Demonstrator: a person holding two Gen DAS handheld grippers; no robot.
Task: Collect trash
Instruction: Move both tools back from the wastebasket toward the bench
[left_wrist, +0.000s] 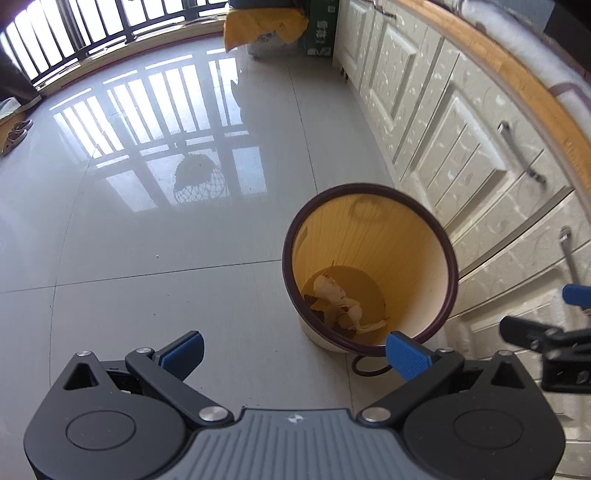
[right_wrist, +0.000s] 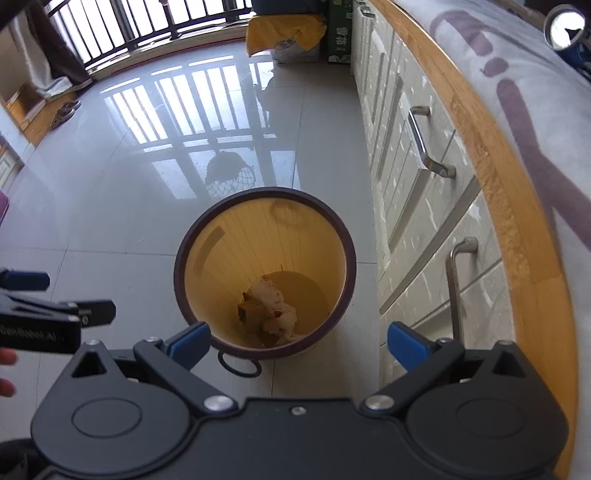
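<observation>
Trash (right_wrist: 275, 308) fills bin (right_wrist: 266, 199); left claw (right_wrist: 22, 291) reads "GenRobot.AI".

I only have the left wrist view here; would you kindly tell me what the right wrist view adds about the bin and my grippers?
Observer: The right gripper is open and empty, above the bin.
Operator: Anything on the countertop?
Observer: A white cloth with purple marks covers it.
Operator: Is my left hand visible?
Observer: Only fingertips, beside the left gripper, which is open too.
</observation>
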